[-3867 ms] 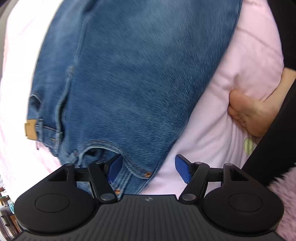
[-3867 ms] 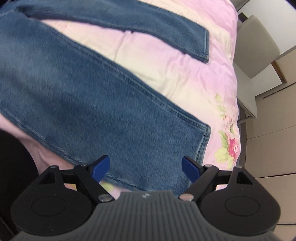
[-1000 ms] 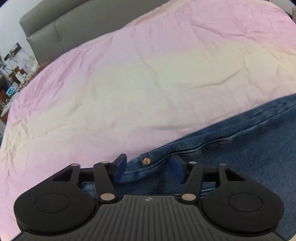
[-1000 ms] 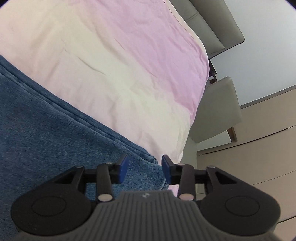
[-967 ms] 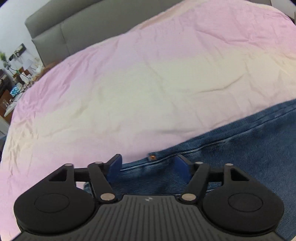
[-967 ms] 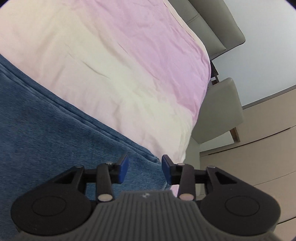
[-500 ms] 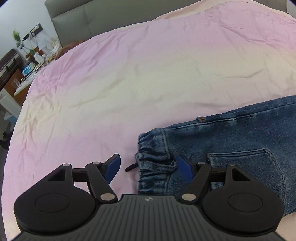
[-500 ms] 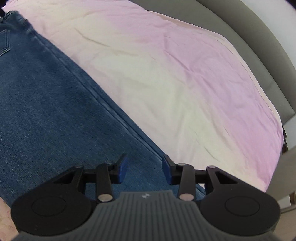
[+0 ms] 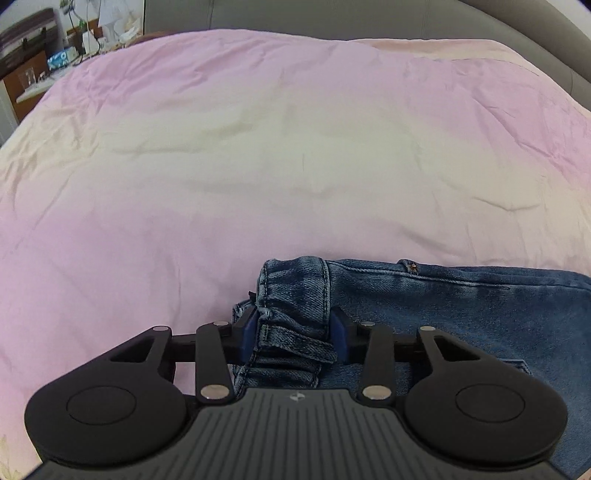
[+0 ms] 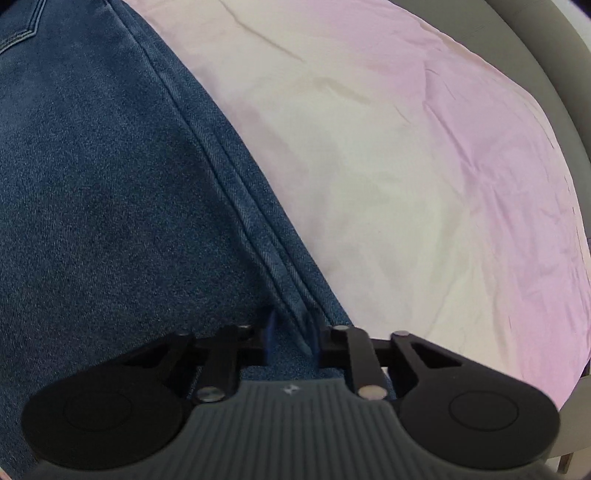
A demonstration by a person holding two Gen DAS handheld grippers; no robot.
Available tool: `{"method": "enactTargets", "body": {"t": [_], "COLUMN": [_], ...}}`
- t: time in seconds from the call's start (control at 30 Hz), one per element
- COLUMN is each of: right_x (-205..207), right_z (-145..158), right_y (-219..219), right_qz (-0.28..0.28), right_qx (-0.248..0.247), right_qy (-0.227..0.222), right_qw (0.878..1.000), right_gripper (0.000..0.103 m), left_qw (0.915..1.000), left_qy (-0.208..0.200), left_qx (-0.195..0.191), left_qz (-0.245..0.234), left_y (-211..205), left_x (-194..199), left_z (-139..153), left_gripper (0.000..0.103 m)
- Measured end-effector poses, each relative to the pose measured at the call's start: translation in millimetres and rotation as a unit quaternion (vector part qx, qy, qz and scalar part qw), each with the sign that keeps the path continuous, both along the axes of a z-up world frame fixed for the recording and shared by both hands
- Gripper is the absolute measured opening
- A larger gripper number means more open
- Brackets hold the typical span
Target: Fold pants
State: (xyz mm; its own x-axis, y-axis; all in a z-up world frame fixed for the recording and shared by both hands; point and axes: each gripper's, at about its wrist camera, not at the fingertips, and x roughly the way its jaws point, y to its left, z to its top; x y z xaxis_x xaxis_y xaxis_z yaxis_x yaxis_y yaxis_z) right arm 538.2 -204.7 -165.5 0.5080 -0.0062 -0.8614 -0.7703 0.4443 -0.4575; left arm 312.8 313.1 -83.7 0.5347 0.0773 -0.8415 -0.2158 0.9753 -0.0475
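- The left gripper (image 9: 295,332) has just been closing, and its blue pads (image 9: 248,334) now press from both sides on the bunched waistband (image 9: 291,317) of the blue jeans (image 9: 461,317), so it grasps the denim there.
- In the left wrist view, the jeans lie flat on the bed from the gripper's fingers out to the right edge of the picture. A side seam with a copper rivet (image 9: 413,266) runs along their far edge, and the top of a back pocket (image 9: 517,365) shows just right of the gripper.
- The right gripper (image 10: 291,332) has also just been closing. Its jaws stand clenched on a thin fold of the jeans (image 10: 110,203) at the double-stitched side seam (image 10: 236,199), with denim pinched between the pads.
- In the right wrist view, the jeans fill the left half of the picture, and the seam runs diagonally from the gripper up toward the top left corner.
- The jeans rest on the near part of a pink and cream bedspread (image 9: 258,147), which is lightly wrinkled and stretches bare beyond them toward the far edge of the bed.
- At the far edge of the bed stands a grey upholstered headboard (image 9: 332,18).
- Past the bed's far left corner is a wooden side table (image 9: 33,81) cluttered with small objects too small to identify.
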Motion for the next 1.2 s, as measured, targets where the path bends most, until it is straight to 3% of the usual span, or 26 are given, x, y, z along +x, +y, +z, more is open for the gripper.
{"method": "enactTargets", "body": {"t": [0.1, 0.27, 0.37, 0.43, 0.53, 0.6, 0.63, 0.77, 0.87, 1.0, 1.2], "right_x": [-13, -7, 17, 22, 21, 20, 15, 12, 3, -21, -76], "right_z": [11, 37, 28, 13, 4, 11, 18, 53, 77, 102, 120], "right_y": [0, 0, 4, 8, 9, 2, -4, -57, -115, -203, -336], "right_qz": [0.011, -0.029, -0.084, -0.091, -0.105, -0.122, -0.13, -0.186, -0.252, -0.351, -0.501], "right_qx": [-0.002, 0.018, 0.024, 0.013, 0.014, 0.028, 0.038, 0.068, 0.076, 0.09, 0.172], "right_qy": [-0.029, -0.089, -0.063, -0.052, -0.07, -0.08, -0.083, -0.09, -0.098, -0.104, -0.119], "right_qw": [1.0, 0.995, 0.994, 0.994, 0.992, 0.989, 0.987, 0.976, 0.96, 0.926, 0.84], "right_gripper": [0.001, 0.0, 0.0, 0.001, 0.011, 0.038, 0.042, 0.044, 0.044, 0.044, 0.043], "left_qw": [0.9996, 0.9972, 0.9978, 0.9969, 0.9948, 0.9935, 0.9927, 0.9863, 0.9889, 0.9915, 0.9863], "left_qy": [-0.024, -0.063, -0.045, -0.029, -0.025, -0.022, -0.023, -0.053, -0.067, -0.072, -0.043], "left_qx": [0.013, 0.035, 0.041, 0.072, 0.099, 0.112, 0.118, 0.156, 0.127, 0.08, 0.009], "left_qz": [0.004, 0.018, 0.026, 0.011, 0.007, 0.006, 0.006, -0.01, -0.037, -0.073, -0.159], "left_y": [-5, -11, -12, -20, -27, -30, -32, -48, -66, -102, -170], "left_x": [-8, -11, 4, 12, 13, 11, 9, -10, -27, -51, -71], "left_z": [8, 20, 13, 3, -4, -2, 1, 22, 37, 48, 41], "left_gripper": [0.044, 0.042, 0.042, 0.043, 0.05, 0.058, 0.058, 0.063, 0.063, 0.063, 0.063]}}
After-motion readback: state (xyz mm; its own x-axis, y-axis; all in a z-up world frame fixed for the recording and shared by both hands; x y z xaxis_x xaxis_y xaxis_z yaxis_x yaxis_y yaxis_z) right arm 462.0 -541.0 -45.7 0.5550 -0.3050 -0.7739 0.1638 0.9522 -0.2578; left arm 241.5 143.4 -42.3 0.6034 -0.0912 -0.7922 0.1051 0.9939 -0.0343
